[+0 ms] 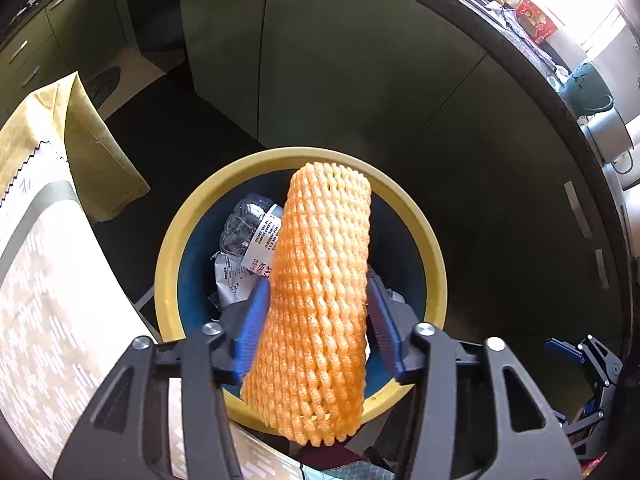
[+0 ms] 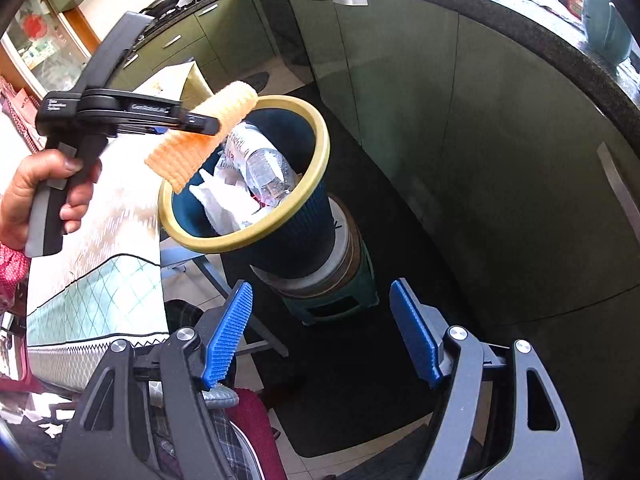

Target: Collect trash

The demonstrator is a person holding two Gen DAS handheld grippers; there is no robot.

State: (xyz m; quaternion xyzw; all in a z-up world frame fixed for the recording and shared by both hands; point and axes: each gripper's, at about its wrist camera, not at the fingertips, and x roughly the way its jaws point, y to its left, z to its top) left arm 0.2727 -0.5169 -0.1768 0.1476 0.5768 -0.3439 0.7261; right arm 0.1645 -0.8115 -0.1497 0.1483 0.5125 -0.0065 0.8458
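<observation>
Green cabinets [image 2: 400,92] curve behind the bin [image 1: 434,264], w/ the cloth-covered table [image 1: 52,280] just left of it. The bin's yellow rim rings a dark blue wall; inside lie a crushed bottle [image 2: 266,168] & white wrappers [image 2: 224,196]. Your left gripper [image 1: 316,316] is clamped on the orange foam net [image 1: 320,288], held right above the bin's opening. Your right gripper [image 2: 320,328] hangs near the bin's base, fingers spread, nothing between them.

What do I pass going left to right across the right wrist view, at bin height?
Hand on the left gripper's handle → orange foam net → trash bin → green cabinet doors.
</observation>
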